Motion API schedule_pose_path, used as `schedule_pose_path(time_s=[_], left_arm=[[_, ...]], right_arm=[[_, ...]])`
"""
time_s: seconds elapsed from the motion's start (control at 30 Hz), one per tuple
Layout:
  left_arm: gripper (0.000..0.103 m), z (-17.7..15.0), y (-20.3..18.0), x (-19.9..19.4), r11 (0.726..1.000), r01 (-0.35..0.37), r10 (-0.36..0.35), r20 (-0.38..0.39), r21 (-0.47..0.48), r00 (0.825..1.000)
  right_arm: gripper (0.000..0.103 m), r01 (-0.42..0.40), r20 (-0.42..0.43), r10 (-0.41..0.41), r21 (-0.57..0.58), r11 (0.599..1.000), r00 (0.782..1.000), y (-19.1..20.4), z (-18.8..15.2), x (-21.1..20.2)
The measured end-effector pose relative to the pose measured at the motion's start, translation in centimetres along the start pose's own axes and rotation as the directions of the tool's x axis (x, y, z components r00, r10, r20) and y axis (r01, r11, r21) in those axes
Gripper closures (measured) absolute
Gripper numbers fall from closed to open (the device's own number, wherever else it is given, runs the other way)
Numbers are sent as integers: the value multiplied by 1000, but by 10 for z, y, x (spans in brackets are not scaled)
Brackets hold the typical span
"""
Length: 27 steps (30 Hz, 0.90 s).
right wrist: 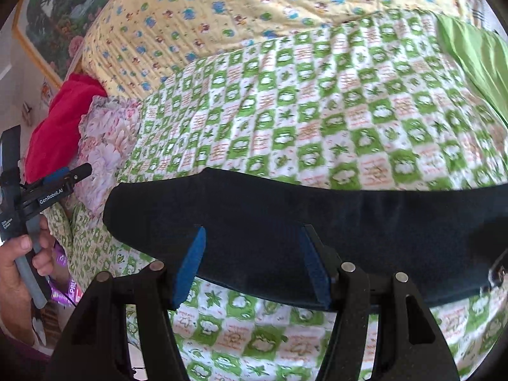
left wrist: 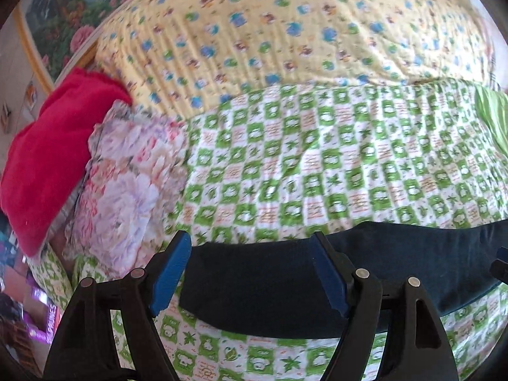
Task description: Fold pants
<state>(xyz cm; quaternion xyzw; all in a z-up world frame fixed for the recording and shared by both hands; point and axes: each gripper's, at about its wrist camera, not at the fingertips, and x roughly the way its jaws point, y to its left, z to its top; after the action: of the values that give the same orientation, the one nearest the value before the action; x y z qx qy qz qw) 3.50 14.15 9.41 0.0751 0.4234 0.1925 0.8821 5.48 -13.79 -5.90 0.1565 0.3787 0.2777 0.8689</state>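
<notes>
Dark navy pants [left wrist: 270, 285] lie folded into a long band across a green-and-white checked bedspread [left wrist: 349, 158]. In the left wrist view my left gripper [left wrist: 250, 236] is open above the band's left end, its blue pads [left wrist: 171, 273] wide apart with nothing pressed between them. In the right wrist view the pants [right wrist: 317, 216] stretch from left to right. My right gripper [right wrist: 254, 229] hovers over their near edge, open, its pads clear of the cloth. The left gripper [right wrist: 68, 173] also shows there at the far left, held by a hand [right wrist: 19, 254].
A red pillow [left wrist: 54, 158] and a floral pillow [left wrist: 127, 184] lie at the bed's left end. A yellow printed quilt [left wrist: 285, 31] covers the far side. A bright green cloth [right wrist: 476, 57] lies at the right. The bed's edge drops off at the lower left.
</notes>
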Motion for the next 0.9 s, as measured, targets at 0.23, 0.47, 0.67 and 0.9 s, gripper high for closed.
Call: schedule_pose_path(time_s=[0.23,0.47,0.67,0.9], left_arm=[[25,12,-41,-14,996,32,-35,40,86,999],[23,21,-83,-25,984,72,-83,62,161,995],[22,26,-119,-26,967,128,-145,61,222,988],[22,28,-176,-23,909,303,-312,-12,287,950]], right_arm=[[40,44,46,-48,90,995,998,-35,-15,-27],[40,74,83,-91,192,979,992,-71,-34,-52],[40,106,108,-139,270,957,984,-98,-49,-70],[40,142,133,-208,387,911,969,-137,-72,-94]])
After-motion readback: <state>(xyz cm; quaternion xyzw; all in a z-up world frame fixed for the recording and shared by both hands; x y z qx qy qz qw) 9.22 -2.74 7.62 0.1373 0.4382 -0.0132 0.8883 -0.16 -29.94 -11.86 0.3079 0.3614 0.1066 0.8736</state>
